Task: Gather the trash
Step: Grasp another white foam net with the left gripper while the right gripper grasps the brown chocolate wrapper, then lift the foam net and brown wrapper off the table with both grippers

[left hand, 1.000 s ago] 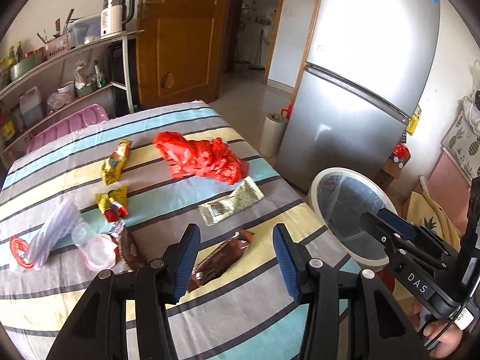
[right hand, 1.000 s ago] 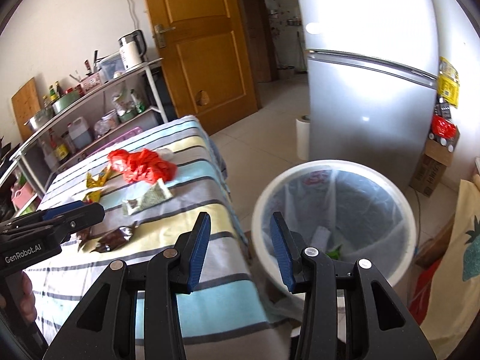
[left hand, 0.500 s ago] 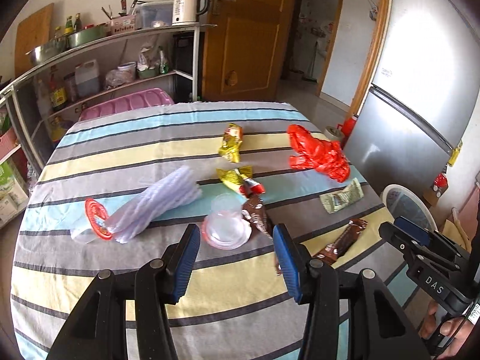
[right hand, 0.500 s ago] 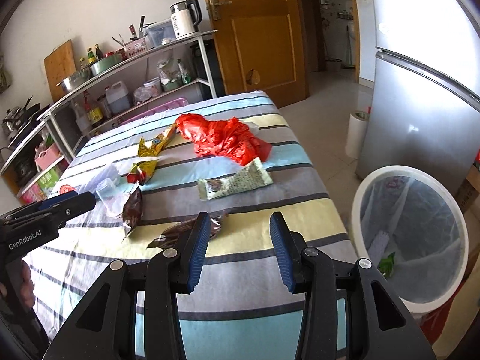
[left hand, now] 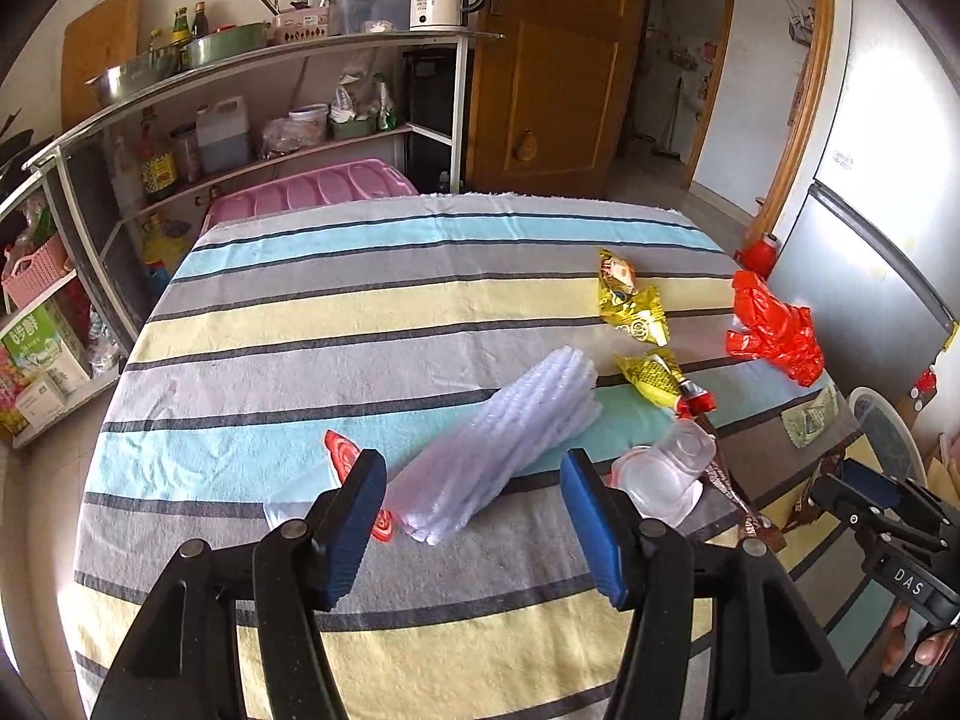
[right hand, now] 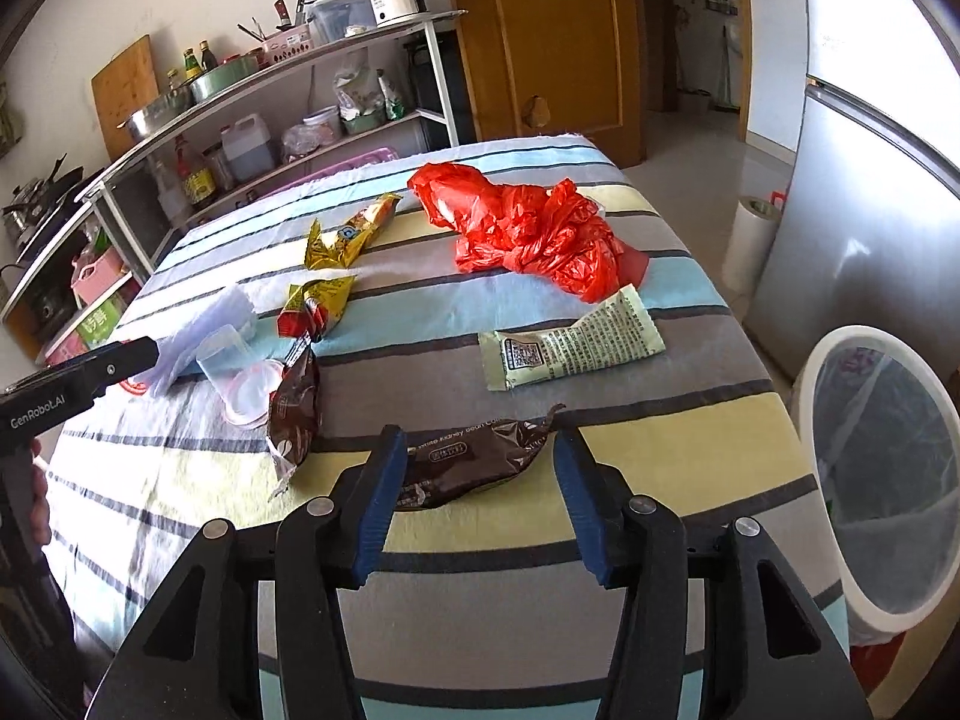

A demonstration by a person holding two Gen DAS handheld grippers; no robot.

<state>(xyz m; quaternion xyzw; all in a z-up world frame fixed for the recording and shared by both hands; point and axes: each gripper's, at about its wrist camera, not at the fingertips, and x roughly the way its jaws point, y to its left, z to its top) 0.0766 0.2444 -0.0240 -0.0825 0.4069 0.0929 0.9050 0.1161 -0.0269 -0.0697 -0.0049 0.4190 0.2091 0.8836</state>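
While both grippers hang over the striped tablecloth (right hand: 600, 420), several things stay half hidden. From the right wrist view, the long brown wrapper (right hand: 474, 462) has its near end covered by the left blue pad, and the print on it is too small to read in full. The white bin (right hand: 882, 480) at 3 o'clock is cut by the frame edge; its lining veils whatever lies inside. At 9 o'clock the foam sleeve (right hand: 204, 330) is partly masked by the other tool's black nose.

From the left wrist view, a red-printed scrap (left hand: 345, 453) at 7 o'clock of the foam sleeve (left hand: 510, 438) is mostly tucked behind the left blue pad, so I cannot tell what it is. The clear plastic cup (left hand: 672, 468) lies on its side at 3 o'clock of the sleeve. A second brown wrapper (left hand: 738, 504) is blocked by the cup and by the right tool.

Both tools tilt steeply down toward the cloth. The left gripper (left hand: 474, 516) has its jaws opening, wide, framing the sleeve's near end without touching it. The right gripper (right hand: 477, 498) has its jaws opening too, straddling the long brown wrapper, pads clear of it. Fingertips of a hand (left hand: 918, 648) show at 4 o'clock.
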